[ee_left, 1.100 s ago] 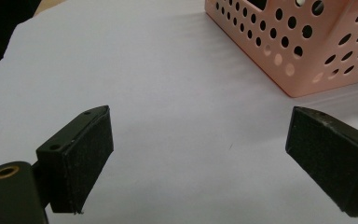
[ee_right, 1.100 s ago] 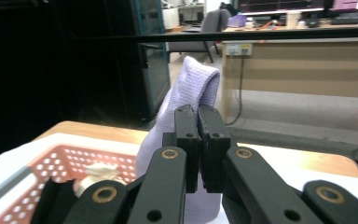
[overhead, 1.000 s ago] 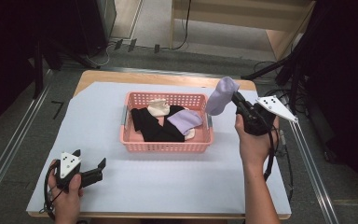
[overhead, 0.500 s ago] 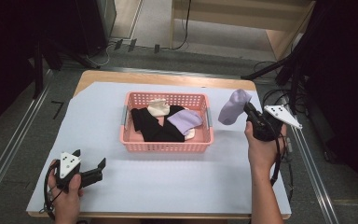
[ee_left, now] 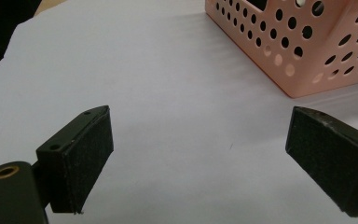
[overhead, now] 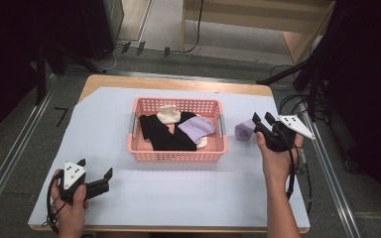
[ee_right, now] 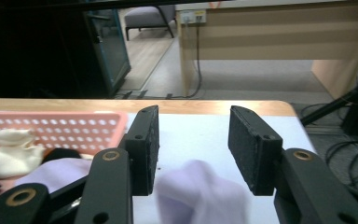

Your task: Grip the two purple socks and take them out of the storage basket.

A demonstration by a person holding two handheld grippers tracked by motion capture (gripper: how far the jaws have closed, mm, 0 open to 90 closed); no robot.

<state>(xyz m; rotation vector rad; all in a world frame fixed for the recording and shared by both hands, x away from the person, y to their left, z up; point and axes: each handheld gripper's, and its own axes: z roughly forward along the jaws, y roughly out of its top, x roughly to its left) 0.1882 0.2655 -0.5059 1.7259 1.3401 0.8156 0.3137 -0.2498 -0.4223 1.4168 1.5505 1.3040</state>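
Lowered from the air beside the basket, the lilac sock (overhead: pixel 245 130) now lies crumpled on the white table cover (overhead: pixel 178 193), just to the right of the pink basket (overhead: pixel 176 154) and apart from its wall. In the right gripper view the sock (ee_right: pixel 200 193) sits low between the two black jaws, whose pads stand clear of the cloth on either side; the right gripper (overhead: pixel 261 121) has just been opening and no longer clamps it, its jaws at a middling gap. A second ago those jaws were pinched on the sock, held up above the table's right side. Inside the basket lie a black garment (overhead: pixel 158 134), a cream sock (overhead: pixel 168 114) and another lilac piece (overhead: pixel 196 128). Far off at the near left corner of the table, the left gripper (overhead: pixel 99 174) rests in the person's hand where it was before, its jaws spread wide over bare cover, with the basket's corner (ee_left: pixel 303 46) ahead of them.
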